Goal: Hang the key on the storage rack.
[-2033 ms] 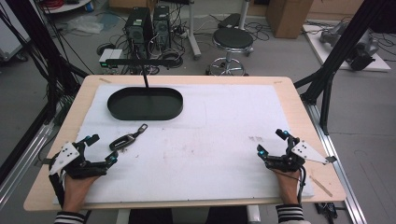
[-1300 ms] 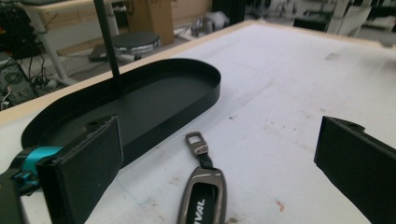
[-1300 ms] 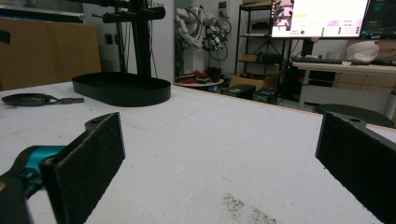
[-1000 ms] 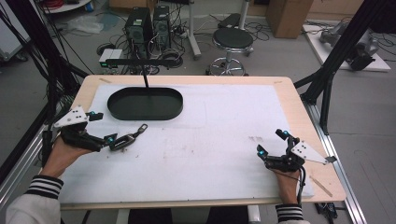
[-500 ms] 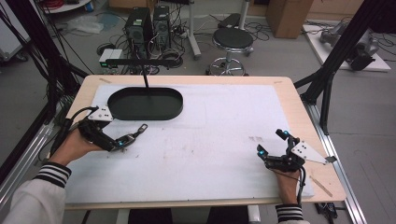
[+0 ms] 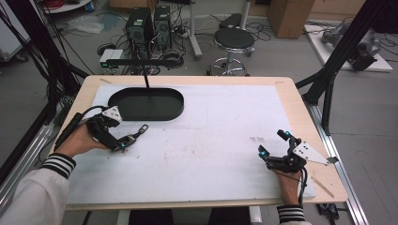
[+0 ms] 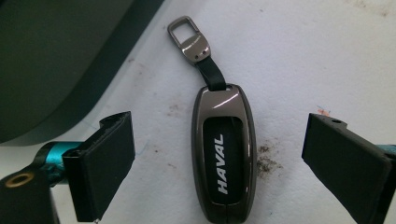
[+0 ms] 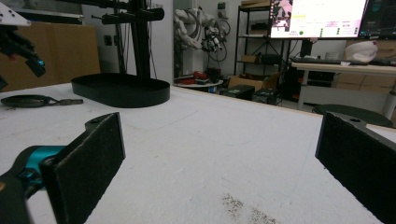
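Leftmost, a black oval tray (image 6: 146,104) w/ an upright post sits at the table's (image 6: 291,93) far left, on the white mat (image 6: 216,140). Just in front of it, the left gripper (image 6: 123,141) hangs over a car key (image 7: 224,161), jaws spread wide, key between them, not touched. Key lies flat: dark glossy shell, "HAVAL" in white, short strap w/ metal loop (image 7: 189,39). Well apart at near right, the right gripper (image 6: 272,149) rests low, jaws spread, nothing between.

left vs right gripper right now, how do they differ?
The left gripper hangs over the car key, jaws straddling it without touching; the right gripper has bare table between its jaws. The left sits near the black tray; the right sits at the near right edge. Both are open.
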`<state>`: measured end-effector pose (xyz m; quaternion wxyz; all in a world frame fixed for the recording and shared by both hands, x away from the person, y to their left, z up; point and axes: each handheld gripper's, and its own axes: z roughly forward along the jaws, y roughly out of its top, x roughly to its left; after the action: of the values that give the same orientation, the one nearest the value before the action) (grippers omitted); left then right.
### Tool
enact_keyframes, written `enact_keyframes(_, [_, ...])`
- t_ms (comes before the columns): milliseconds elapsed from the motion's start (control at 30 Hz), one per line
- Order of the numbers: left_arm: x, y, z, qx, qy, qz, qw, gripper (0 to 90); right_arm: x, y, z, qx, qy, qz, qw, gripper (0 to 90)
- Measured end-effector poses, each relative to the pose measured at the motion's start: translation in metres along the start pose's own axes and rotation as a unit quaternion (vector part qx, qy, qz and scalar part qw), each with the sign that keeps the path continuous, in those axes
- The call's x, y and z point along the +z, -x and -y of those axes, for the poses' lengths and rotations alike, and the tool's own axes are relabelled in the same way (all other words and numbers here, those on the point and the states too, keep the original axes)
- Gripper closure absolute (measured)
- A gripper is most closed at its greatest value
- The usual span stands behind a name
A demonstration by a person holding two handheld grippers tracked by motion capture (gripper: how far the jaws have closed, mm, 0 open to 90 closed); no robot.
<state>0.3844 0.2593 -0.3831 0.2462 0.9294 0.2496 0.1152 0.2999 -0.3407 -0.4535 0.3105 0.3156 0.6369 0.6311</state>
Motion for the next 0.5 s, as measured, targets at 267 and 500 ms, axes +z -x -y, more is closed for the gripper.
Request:
enact_keyframes(267, [0.012,0.001,-0.001,0.0,-0.035,0.018,0.9992,14.1,0.0,0.001,0.0,-0.004,0.002,0.0,1.0,0.3])
enact_keyframes(500, [0.019,0.002,-0.004,-0.002,-0.064,0.026,0.9976,17.9,0.0,0.001,0.0,-0.003,0.001,0.0,1.0,0.3])
